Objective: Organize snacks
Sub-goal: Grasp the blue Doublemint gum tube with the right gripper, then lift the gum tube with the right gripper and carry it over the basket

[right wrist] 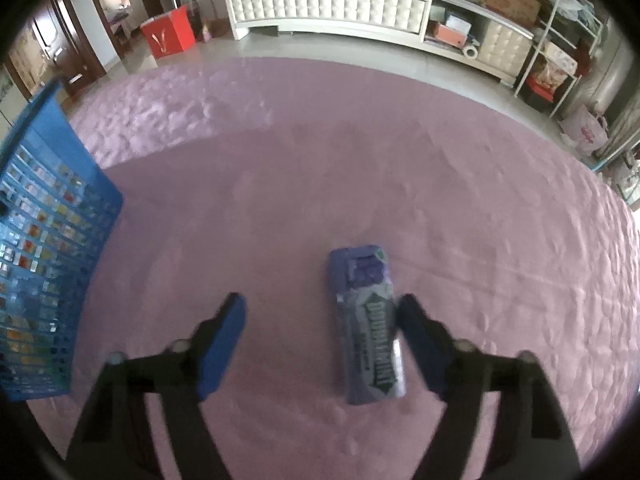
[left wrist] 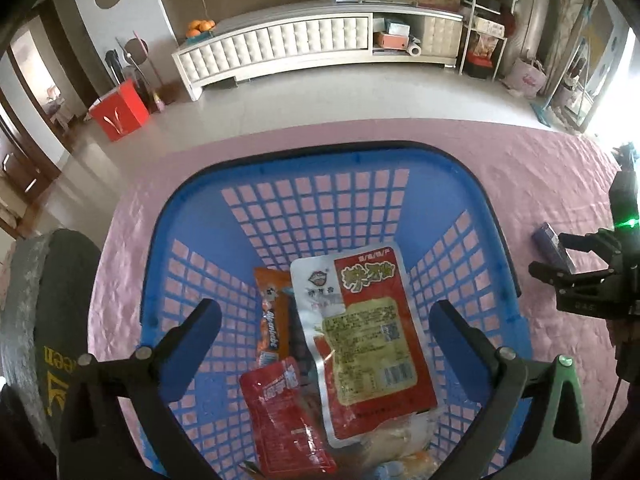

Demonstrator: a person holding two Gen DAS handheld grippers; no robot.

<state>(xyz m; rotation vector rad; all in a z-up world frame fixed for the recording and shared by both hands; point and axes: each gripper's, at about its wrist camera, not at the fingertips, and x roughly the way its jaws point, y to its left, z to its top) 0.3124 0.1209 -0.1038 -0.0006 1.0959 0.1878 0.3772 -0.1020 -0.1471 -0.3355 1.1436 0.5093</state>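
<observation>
A blue lattice basket [left wrist: 180, 204] stands on the pink cloth and holds several snacks: a large red and white packet [left wrist: 360, 332], an orange packet [left wrist: 274, 312] and a small red packet [left wrist: 280, 412]. My left gripper [left wrist: 324, 312] hangs open above the basket's inside, holding nothing. On the cloth to the right of the basket [right wrist: 60, 184] lies a purple gum pack [right wrist: 368, 320]. My right gripper [right wrist: 320, 302] is low over it, jaws apart. The pack lies between the fingers, close against the right finger [right wrist: 420, 340] and far from the left one.
A dark grey round object with yellow lettering [left wrist: 40, 312] sits at the basket's left. The pink cloth [right wrist: 280, 180] stretches bare beyond the gum pack. Past the table's edge are a tiled floor, a red box [left wrist: 120, 112] and a white cabinet [left wrist: 280, 44].
</observation>
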